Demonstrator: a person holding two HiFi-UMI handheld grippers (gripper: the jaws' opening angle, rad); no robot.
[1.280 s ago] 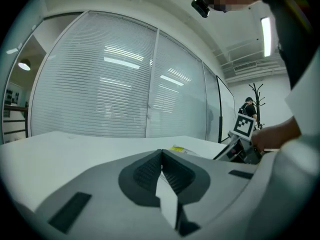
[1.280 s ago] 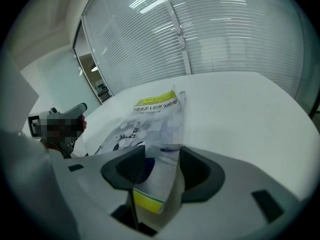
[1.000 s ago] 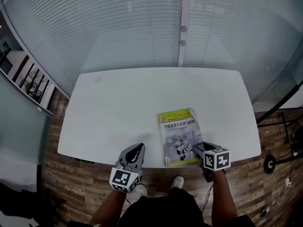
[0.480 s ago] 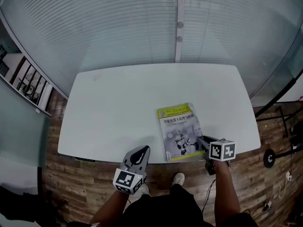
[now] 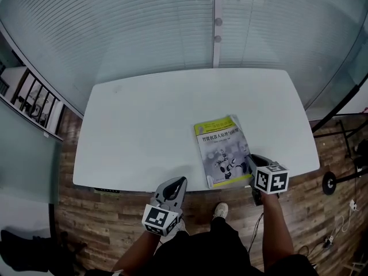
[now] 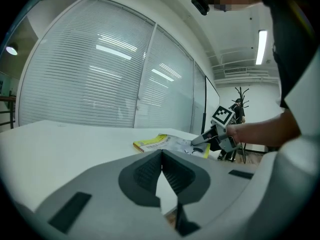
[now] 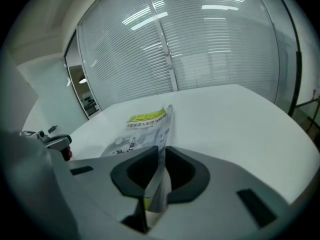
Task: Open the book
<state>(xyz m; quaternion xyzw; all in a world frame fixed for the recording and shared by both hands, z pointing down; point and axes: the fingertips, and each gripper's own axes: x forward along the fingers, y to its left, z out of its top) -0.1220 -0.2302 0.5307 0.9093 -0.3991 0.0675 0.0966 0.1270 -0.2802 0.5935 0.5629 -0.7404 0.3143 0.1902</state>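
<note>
A book (image 5: 223, 149) with a yellow and grey cover lies near the front right edge of the white table (image 5: 144, 125). My right gripper (image 5: 250, 161) is at the book's near right corner, its jaws closing. In the right gripper view the cover's edge (image 7: 159, 159) stands between the pads (image 7: 150, 156) and is pinched by them, lifted off the pages. The book (image 6: 160, 143) and right gripper (image 6: 200, 140) also show in the left gripper view. My left gripper (image 5: 172, 190) hovers over the table's front edge, left of the book, shut and empty (image 6: 161, 156).
A glass wall with blinds (image 5: 172, 27) rises behind the table. Wooden floor (image 5: 98, 217) surrounds it, and the person's shoe (image 5: 220, 210) is below the front edge. A coat stand (image 6: 239, 109) stands beyond the table's right side.
The right gripper's jaws have closed on the cover's edge and risen a little with it. The left gripper has shifted slightly to the right along the table's front edge.
</note>
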